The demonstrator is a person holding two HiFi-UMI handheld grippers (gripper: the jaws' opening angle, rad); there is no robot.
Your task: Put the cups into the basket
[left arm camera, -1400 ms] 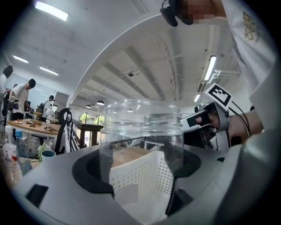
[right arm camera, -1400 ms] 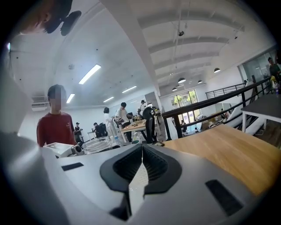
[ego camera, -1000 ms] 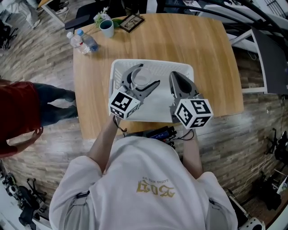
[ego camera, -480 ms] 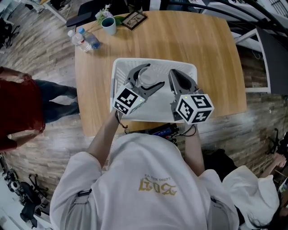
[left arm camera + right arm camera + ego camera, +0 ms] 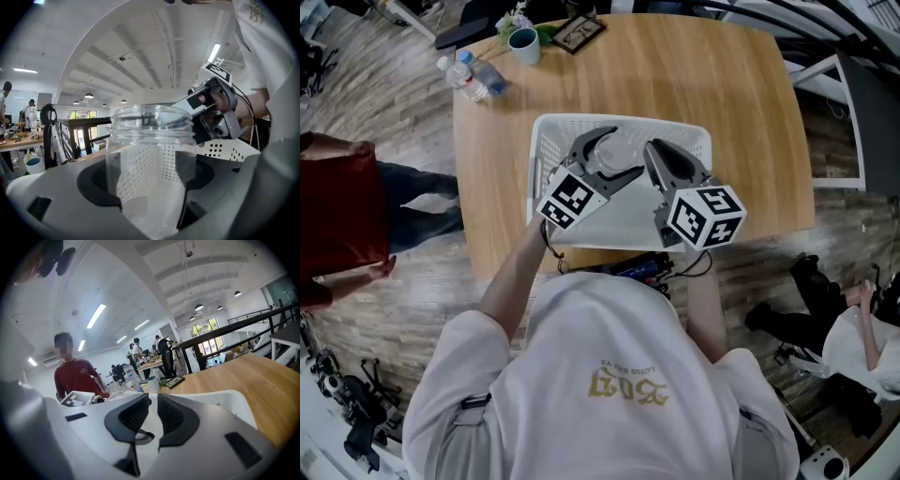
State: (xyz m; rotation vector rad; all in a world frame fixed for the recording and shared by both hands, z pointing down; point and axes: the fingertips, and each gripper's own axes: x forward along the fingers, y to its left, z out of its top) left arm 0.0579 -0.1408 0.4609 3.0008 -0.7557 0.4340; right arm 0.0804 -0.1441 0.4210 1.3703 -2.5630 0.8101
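Since a second ago you have lowered both grippers a little into the basket (image 5: 546, 141), and the jaws of your right gripper (image 5: 654, 148) have just been opening: they were pressed together and now stand a crack apart.

Your left gripper (image 5: 623, 152) is clamped on the cup (image 5: 614, 155). In the left gripper view the clear cup (image 5: 152, 154) stands upright between the two dark pads (image 5: 96, 185), which press on its sides, and the basket's perforated wall (image 5: 225, 150) shows through and behind it. From the head view the cup sits inside the basket, toward the far middle. Whether its base touches the basket floor I cannot tell.

Your right gripper (image 5: 153, 399) holds nothing. Only a narrow gap shows between its pads, and it points across the basket's right half, just right of the cup and the left gripper.

The basket stands on the near middle of the table (image 5: 741, 103). At the table's far left corner, well apart from the basket, are a mug (image 5: 523, 44), two bottles (image 5: 473, 80) and a picture frame (image 5: 579, 30). A person in red (image 5: 337, 216) stands on the floor to the left.
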